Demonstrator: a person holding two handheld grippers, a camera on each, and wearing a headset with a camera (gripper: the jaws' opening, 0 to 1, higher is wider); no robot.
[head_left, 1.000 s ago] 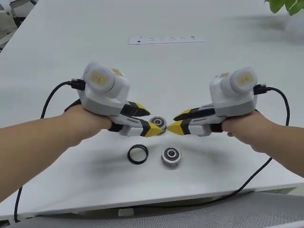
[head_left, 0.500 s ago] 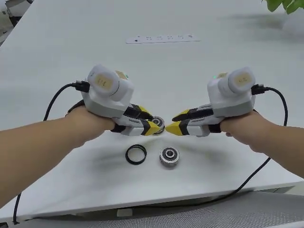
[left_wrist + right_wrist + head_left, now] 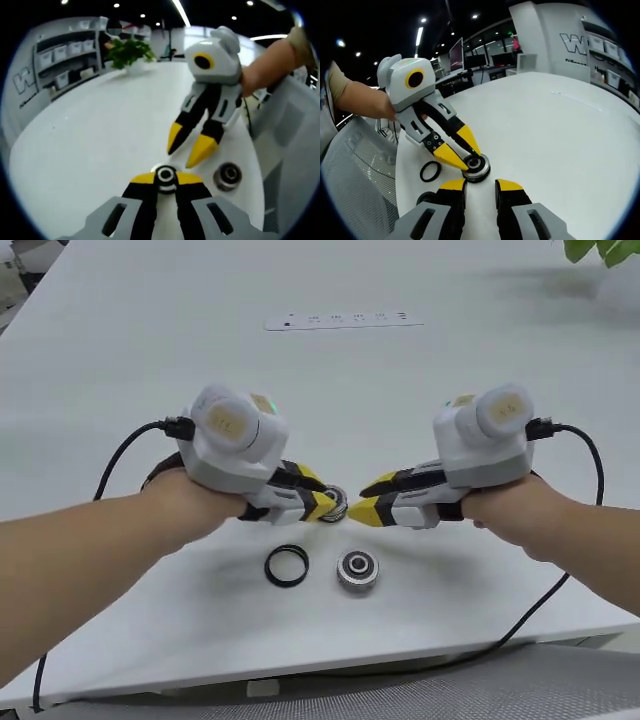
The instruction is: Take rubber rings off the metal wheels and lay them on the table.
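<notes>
The left gripper (image 3: 322, 504) is clenching a metal wheel (image 3: 335, 503) over the white table (image 3: 450, 360). The right gripper (image 3: 362, 498) is hovering just right of it, jaws parted and empty. A loose rubber ring (image 3: 287, 566) and a second wheel (image 3: 358, 569) are lying side by side nearer the person.

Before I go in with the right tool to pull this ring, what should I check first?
1. Left tool shut on the held wheel: ok.
2. Right tool open and aimed at the held wheel: ok.
3. Rubber still on the held wheel's rim: ok, a dark edge shows.
4. Right tool tips touching the held wheel: cannot tell.
5. Bare table beside the loose ring and second wheel: ok.
</notes>
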